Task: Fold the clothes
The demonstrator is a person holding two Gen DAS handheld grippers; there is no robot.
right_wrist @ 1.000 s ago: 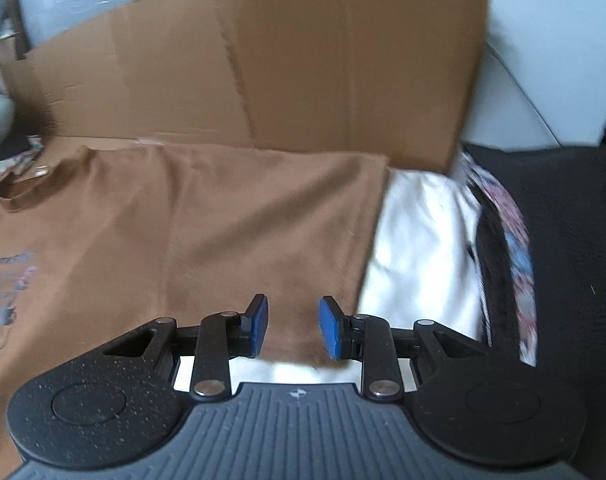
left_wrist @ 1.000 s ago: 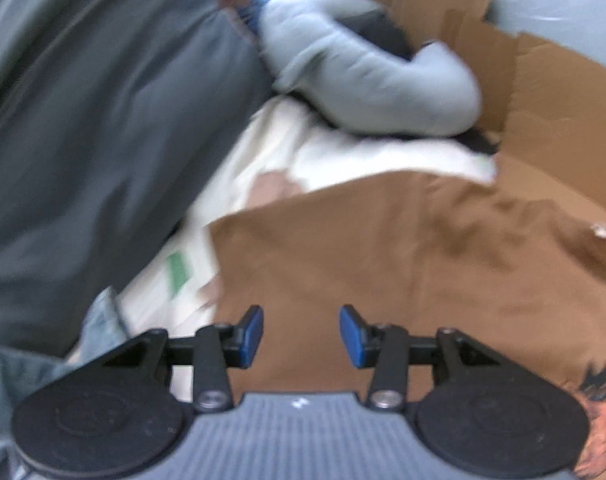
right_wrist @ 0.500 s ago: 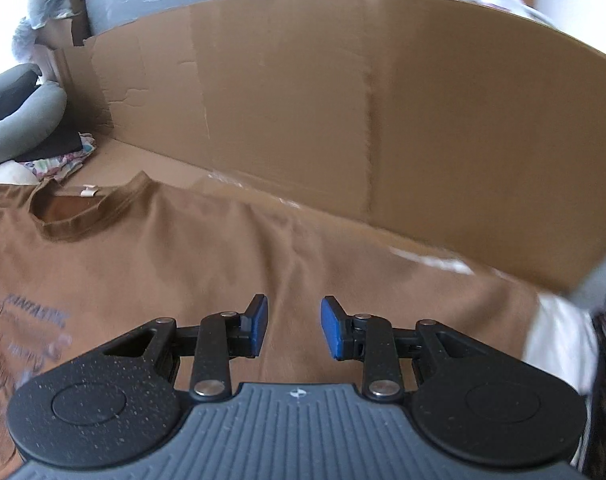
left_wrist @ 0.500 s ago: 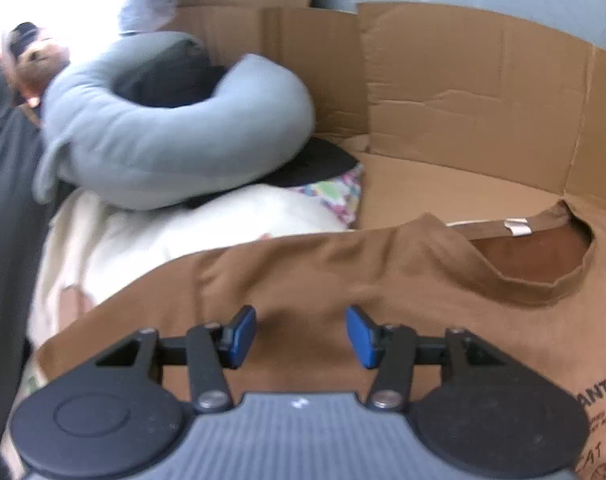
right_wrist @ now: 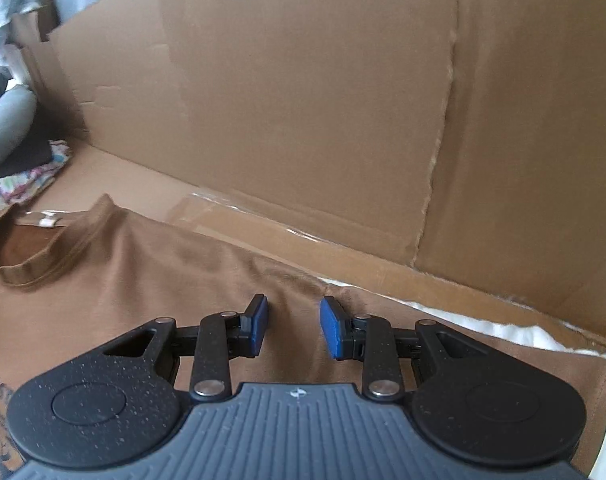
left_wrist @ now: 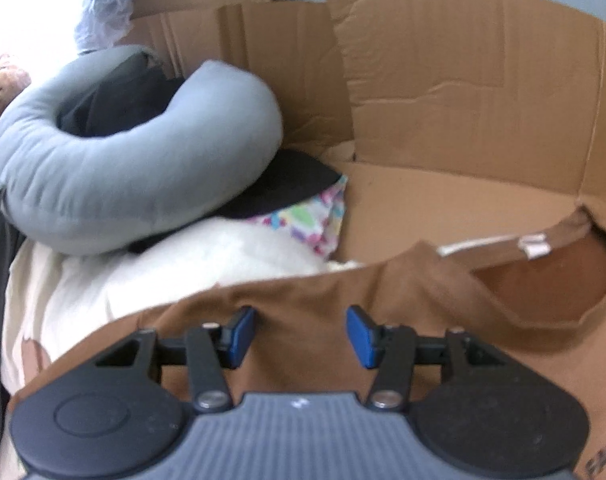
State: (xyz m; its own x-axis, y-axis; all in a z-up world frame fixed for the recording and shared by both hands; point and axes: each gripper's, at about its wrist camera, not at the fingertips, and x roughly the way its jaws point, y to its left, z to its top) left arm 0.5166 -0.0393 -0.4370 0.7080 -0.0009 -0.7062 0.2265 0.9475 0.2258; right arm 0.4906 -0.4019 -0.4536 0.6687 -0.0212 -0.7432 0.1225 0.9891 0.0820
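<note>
Comparing this moment with the views of a second ago: both claws have swung from the shirt's lower side areas up toward its shoulder line, which suggests the sleeve fold is being set up.

Left side: the grey U-shaped pillow (left_wrist: pixel 135 168) rests on dark cloth and a patterned fabric (left_wrist: pixel 315 220), over white bedding (left_wrist: pixel 163 276). These crowd the shirt's left edge, so room for an outward sweep there is tight. The left claw (left_wrist: pixel 299 334) hovers over the brown T-shirt (left_wrist: pixel 311 308) near its upper left edge; its jaws stand apart, a little wider than a second ago, with nothing pinched between them.

Centre: the shirt lies spread on a flattened cardboard sheet (left_wrist: pixel 443 196), print side up. The neckline (right_wrist: pixel 35 256) and its white label (right_wrist: pixel 47 222) face the cardboard wall.

Right side: the right claw (right_wrist: pixel 295 326) sits above the right shoulder area, jaws apart and empty. The shirt's upper edge runs close along the upright cardboard wall (right_wrist: pixel 303 100), with a narrow strip of bare cardboard and tape between them. White bedding (right_wrist: pixel 483 326) shows past the right edge.

Judgement: folding inward, toward the shirt's middle, offers the clearest path; the wall limits any reach forward.
</note>
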